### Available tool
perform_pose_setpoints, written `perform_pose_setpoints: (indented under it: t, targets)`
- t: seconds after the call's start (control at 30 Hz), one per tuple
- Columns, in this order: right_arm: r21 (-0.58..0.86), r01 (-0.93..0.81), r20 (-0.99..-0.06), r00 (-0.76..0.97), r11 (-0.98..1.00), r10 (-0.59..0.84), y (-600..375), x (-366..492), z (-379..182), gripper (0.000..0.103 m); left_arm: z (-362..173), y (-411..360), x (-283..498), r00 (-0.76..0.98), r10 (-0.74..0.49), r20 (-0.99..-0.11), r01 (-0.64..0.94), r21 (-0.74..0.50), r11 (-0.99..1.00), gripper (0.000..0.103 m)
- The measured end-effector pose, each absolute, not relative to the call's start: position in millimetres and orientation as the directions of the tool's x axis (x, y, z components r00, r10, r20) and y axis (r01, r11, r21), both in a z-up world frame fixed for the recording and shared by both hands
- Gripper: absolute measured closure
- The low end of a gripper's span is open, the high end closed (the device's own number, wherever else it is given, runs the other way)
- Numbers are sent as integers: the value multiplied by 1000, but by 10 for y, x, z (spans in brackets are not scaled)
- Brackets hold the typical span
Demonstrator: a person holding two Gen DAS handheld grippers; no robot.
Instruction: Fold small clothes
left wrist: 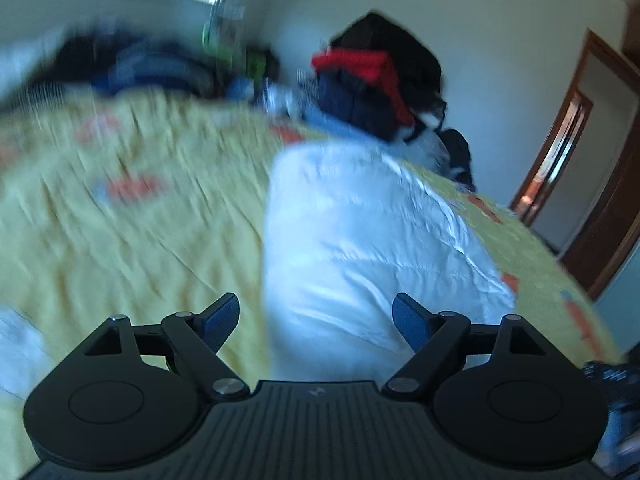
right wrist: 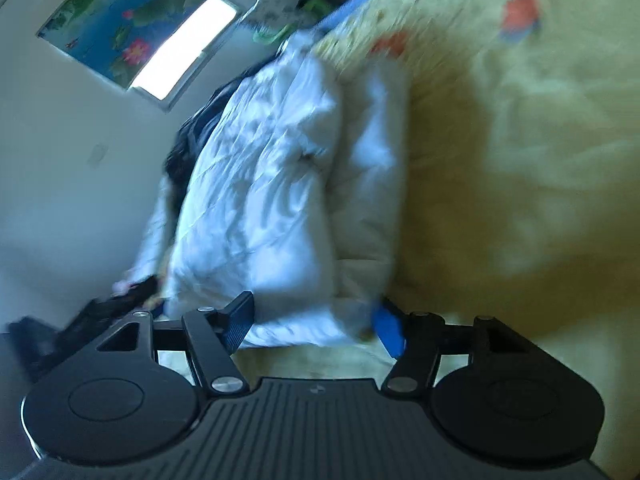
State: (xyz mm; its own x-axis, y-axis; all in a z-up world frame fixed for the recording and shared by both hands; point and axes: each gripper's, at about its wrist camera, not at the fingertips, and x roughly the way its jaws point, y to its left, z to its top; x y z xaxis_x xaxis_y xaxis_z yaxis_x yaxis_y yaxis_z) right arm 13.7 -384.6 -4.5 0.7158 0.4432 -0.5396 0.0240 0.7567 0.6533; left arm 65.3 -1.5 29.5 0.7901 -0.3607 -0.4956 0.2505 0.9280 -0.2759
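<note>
A white quilted garment (left wrist: 372, 248) lies folded on the yellow patterned bedspread (left wrist: 132, 232). My left gripper (left wrist: 316, 320) is open, its blue-padded fingers apart just above the garment's near edge, holding nothing. In the right wrist view the same white garment (right wrist: 272, 184) lies lengthwise on the bedspread (right wrist: 520, 160). My right gripper (right wrist: 316, 326) is open, its fingers either side of the garment's near end without closing on it. Both views are blurred by motion.
A heap of dark, blue and red clothes (left wrist: 368, 84) sits at the bed's far side, with more dark clothes (left wrist: 132, 64) at the far left. A wooden door frame (left wrist: 592, 184) stands at the right. A window (right wrist: 188, 44) and a flower picture (right wrist: 120, 16) are on the wall.
</note>
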Motion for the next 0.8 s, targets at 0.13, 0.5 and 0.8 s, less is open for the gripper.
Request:
perform_pose_setpoints:
  t: [0.13, 0.5, 0.8]
  targets:
    - [481, 36, -596, 746, 876, 297, -3736, -304, 101, 29, 362, 51, 322, 812, -297, -502, 217, -212, 953, 19]
    - [240, -74, -672, 707, 968, 221, -3027, -506, 45, 8, -72, -293, -22, 759, -286, -585, 264, -125, 956, 14]
    - [145, 84, -642, 766, 986, 29, -2774, -193, -141, 2, -360, -574, 183, 766, -215, -606, 265, -8, 964, 14]
